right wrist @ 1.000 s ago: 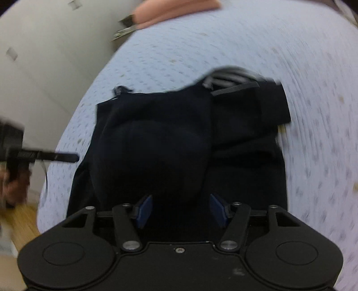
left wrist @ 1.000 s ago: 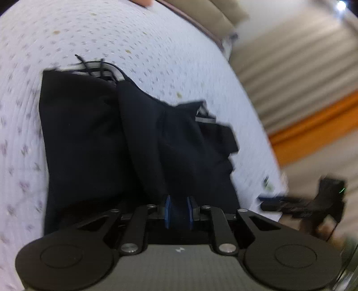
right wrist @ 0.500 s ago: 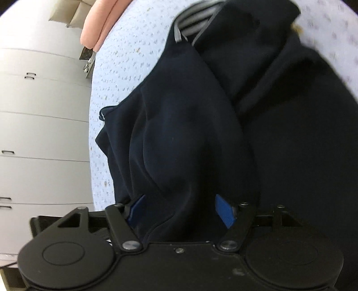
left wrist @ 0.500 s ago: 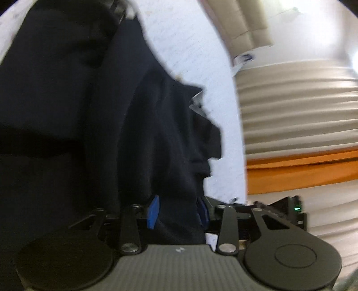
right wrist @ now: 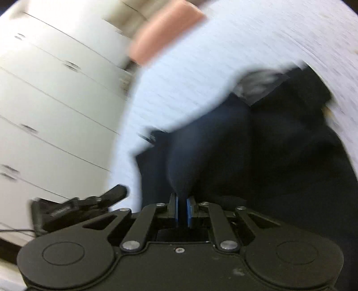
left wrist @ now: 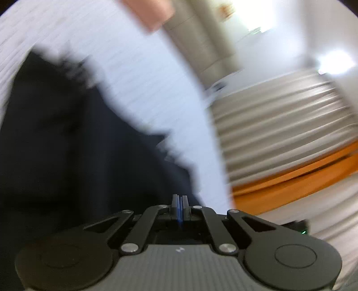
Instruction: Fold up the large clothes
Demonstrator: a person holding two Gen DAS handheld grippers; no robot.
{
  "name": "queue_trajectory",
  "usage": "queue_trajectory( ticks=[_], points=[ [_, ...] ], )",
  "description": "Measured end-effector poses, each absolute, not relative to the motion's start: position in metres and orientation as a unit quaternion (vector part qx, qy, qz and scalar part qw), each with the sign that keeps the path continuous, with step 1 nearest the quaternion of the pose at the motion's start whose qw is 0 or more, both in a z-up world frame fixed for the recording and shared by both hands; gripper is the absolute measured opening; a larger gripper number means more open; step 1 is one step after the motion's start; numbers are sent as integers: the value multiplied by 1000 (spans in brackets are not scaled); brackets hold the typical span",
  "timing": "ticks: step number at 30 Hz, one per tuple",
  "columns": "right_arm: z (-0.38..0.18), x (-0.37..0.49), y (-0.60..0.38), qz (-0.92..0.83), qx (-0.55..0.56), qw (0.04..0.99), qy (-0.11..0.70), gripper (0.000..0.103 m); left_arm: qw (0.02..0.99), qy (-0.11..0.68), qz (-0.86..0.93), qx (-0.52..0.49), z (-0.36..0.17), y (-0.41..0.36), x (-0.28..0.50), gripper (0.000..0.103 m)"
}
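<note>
A large black garment (left wrist: 67, 138) lies folded on a white dotted bedspread (left wrist: 138, 73); both views are motion-blurred. It also shows in the right wrist view (right wrist: 268, 145), with a grey striped band (right wrist: 257, 87) at its far edge. My left gripper (left wrist: 179, 208) is shut, its blue pads pressed together at the garment's near edge; whether cloth is pinched cannot be told. My right gripper (right wrist: 182, 208) is shut on a fold of the black garment that rises from between its pads.
The bedspread (right wrist: 190, 94) curves away. A pink pillow (left wrist: 154, 15) lies at the far end, also in the right wrist view (right wrist: 161, 42). White drawers (right wrist: 44, 100) stand left, curtains (left wrist: 279, 125) and an orange band (left wrist: 302, 176) right. The other gripper (right wrist: 78, 206) shows low left.
Both grippers have closed from open; the right one now pinches a fold of the garment. Both views have pulled back and swung, showing more bedspread and room.
</note>
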State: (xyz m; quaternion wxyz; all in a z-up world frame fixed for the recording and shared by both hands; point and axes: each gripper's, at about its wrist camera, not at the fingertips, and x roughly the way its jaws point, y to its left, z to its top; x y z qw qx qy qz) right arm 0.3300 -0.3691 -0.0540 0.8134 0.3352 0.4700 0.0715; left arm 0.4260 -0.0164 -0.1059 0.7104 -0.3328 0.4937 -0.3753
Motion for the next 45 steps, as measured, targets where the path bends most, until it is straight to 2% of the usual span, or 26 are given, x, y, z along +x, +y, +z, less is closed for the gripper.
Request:
queue_trajectory(
  ticks=[1,2,4,7,12,14,15,17,19,22,26,29,30,31,32,34,35,37,39,40,42,44,45],
  points=[
    [-66,327,-369,44,325,802,500,20,714,517,-361,-306,-113,-18,422,0],
    [-83,324,-369,2,310,783,540,43,722,537,-346,-265,-119,-21,416,1],
    [-109,315,-376,-59,311,744,589,66,734,560,-333,-192,-127,-27,407,2],
    [-95,304,-391,-62,376,744,549,65,739,564,-338,-148,-130,-28,398,6],
    [-34,320,-366,-22,282,834,473,65,730,476,-433,-231,-100,-15,393,11],
    [-28,327,-347,3,256,851,459,63,729,463,-442,-242,-98,-23,398,12],
    [-31,328,-339,9,245,856,456,58,733,465,-438,-235,-102,-27,401,11],
    [-46,325,-325,25,215,859,464,21,735,483,-433,-196,-117,-36,399,10],
    [-76,326,-311,24,180,854,487,19,732,501,-438,-145,-134,-51,388,9],
    [-112,309,-315,8,157,847,507,0,724,523,-434,-117,-161,-52,372,7],
    [-123,302,-324,24,180,854,487,0,746,507,-413,-122,-170,-51,362,6],
    [-116,305,-330,34,191,856,479,0,781,464,-410,-83,-149,-53,351,6],
    [-106,300,-328,41,182,870,456,5,795,437,-415,-69,-136,-57,343,6],
    [-98,292,-325,48,168,887,427,14,805,416,-419,-63,-117,-53,336,6],
    [-90,283,-324,50,158,898,407,15,813,402,-417,-59,-110,-52,330,7],
    [-86,269,-322,48,149,908,389,15,829,398,-390,-44,-109,-54,319,9],
    [-94,265,-320,43,144,907,394,12,838,400,-370,-30,-113,-57,313,9],
    [-120,260,-320,21,140,888,437,5,853,390,-346,-14,-114,-56,299,8],
    [-116,252,-327,-4,171,876,451,26,865,368,-340,-21,-101,-43,277,8],
    [-103,238,-335,-10,206,877,434,33,871,356,-338,-23,-93,-36,266,10],
    [-75,202,-342,-22,232,891,390,33,881,343,-326,-23,-77,-25,241,12],
    [-49,165,-340,-44,227,903,361,48,889,335,-312,-28,-67,-26,221,12],
    [-40,144,-338,-56,229,904,356,48,894,334,-298,-38,-56,-16,207,13]
  ],
)
